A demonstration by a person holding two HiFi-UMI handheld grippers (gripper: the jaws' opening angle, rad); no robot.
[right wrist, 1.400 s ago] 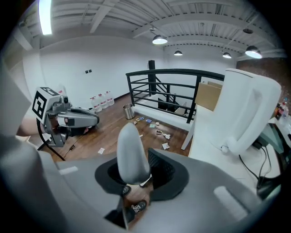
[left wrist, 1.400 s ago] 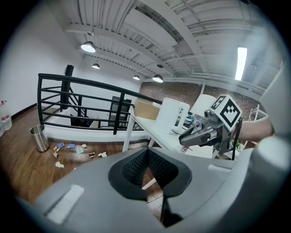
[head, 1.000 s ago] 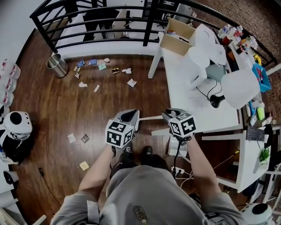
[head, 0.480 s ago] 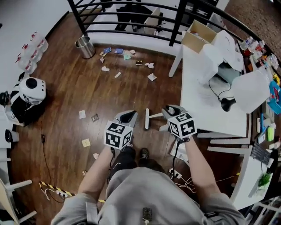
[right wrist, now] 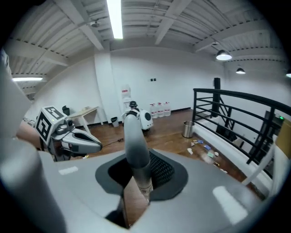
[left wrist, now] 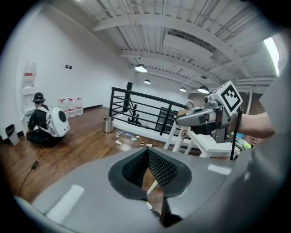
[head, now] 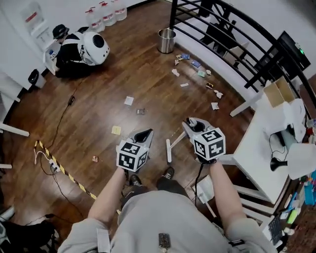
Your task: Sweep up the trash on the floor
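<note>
**1. Left gripper** (head: 144, 134): in your left hand, low in the head view, over the wood floor (head: 98, 94). Its fingers are closed tip to tip, with nothing between them.

**2. Right gripper** (head: 190, 123): in your right hand, level with the left one and apart from it. Its fingers are narrow and clamped on a grey handle (right wrist: 134, 136), which stands up out of the jaws.

**3. White bar** (head: 168, 150): lies between the 2 grippers in the head view. You cannot tell whether it joins the handle.

**4. Trash** (head: 197, 69): the main cluster of small pieces lies on the floor along the foot of the railing (head: 232, 34). It starts just beside the bin (head: 166, 40) and is well ahead of both grippers.

**5. Stray pieces, 4:**
- A white paper (head: 129, 101).
- A dark scrap (head: 140, 111) near the paper.
- A yellow note (head: 116, 130), near the left gripper.
- 1 small scrap (head: 95, 159), close to the striped strip (head: 64, 170).

**6. Person** (head: 74, 49): low on the floor at the far wall, wearing a white round pack (head: 95, 48). Jugs (head: 106, 12) stand along the wall nearby.

**7. Table** (head: 261, 148): white, on your right, with a box (head: 279, 92) at its far end.
</note>
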